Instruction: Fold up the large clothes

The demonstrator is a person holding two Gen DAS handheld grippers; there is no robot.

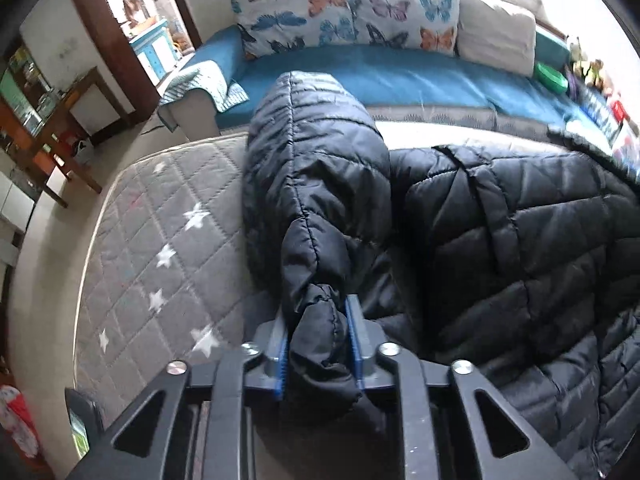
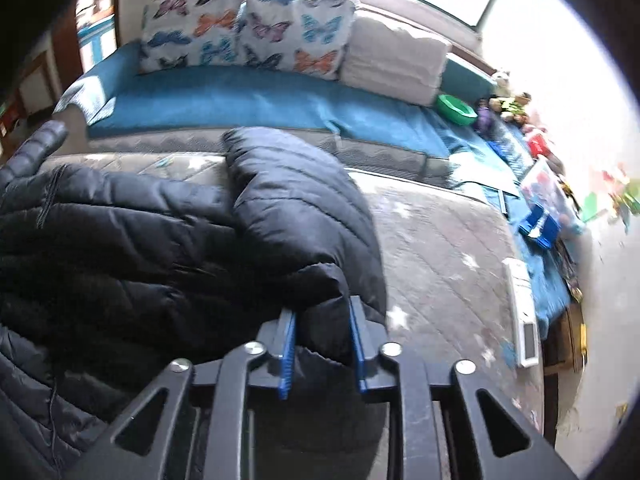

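Mattress [image 1: 160, 216] edge curves along the left side in the left wrist view, with bare quilted, star-printed surface between that edge and the black puffer jacket [image 1: 520, 240]. In the right wrist view the same kind of open quilted room lies to the right of the jacket [image 2: 120, 240], running out to a white device [image 2: 524, 308] lying near the mattress's far right edge.

Beyond the mattress stands a blue-covered sofa [image 1: 400, 76] with two butterfly cushions [image 1: 344, 12] and a plain white cushion [image 1: 496, 32]; a green bowl [image 1: 552, 74] and some toys crowd its right end. Wooden furniture [image 1: 60, 128] stands off the left side.

Jacket body lies spread on the mattress between the two grippers. Left gripper [image 1: 318, 340] is clamped on a bunched sleeve [image 1: 316, 184], which stretches forward and away from it. Right gripper [image 2: 322, 328] pinches the other sleeve [image 2: 296, 208] by its end, the blue pads pressed into the padding on both sides.
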